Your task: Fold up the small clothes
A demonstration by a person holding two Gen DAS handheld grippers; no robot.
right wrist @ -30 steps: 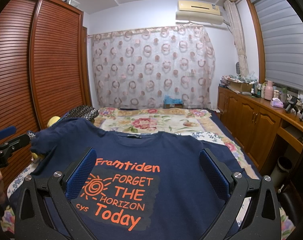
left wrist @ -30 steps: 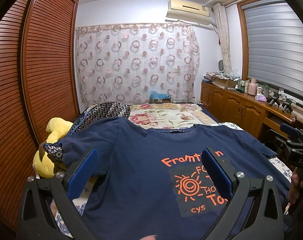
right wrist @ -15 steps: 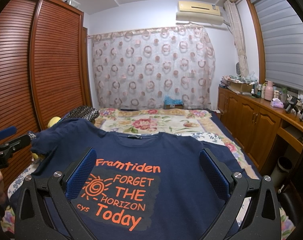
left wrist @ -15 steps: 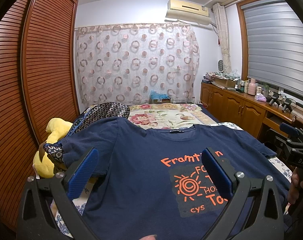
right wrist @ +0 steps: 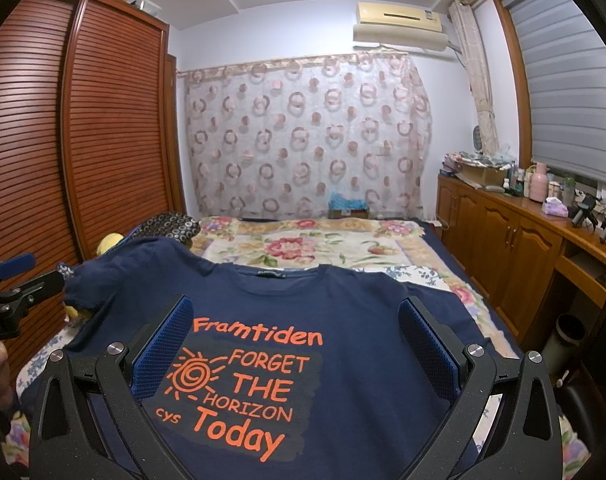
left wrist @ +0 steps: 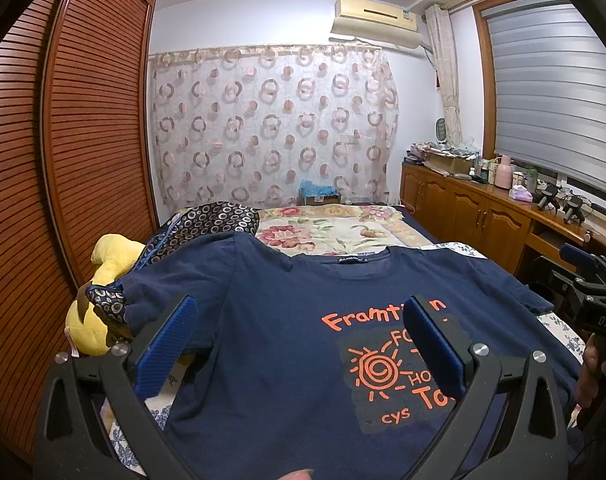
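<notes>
Nothing has moved (both views identical throughout).

T-shirt [right wrist: 343, 320] lies on the bed [right wrist: 303, 248]; pillow [left wrist: 207, 220] behind-left, cabinets [right wrist: 515, 248] right, apparently.

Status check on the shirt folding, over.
Left claw open, right claw open, both empty. Navy T-shirt spread print-up on the bed, unfolded. Its left sleeve lies over a yellow plush toy and patterned pillow.

Yellow plush toy [left wrist: 111, 280] beside patterned pillow [left wrist: 211, 220], floral bedspread [right wrist: 303, 248], ringed curtain [left wrist: 271, 128].
</notes>
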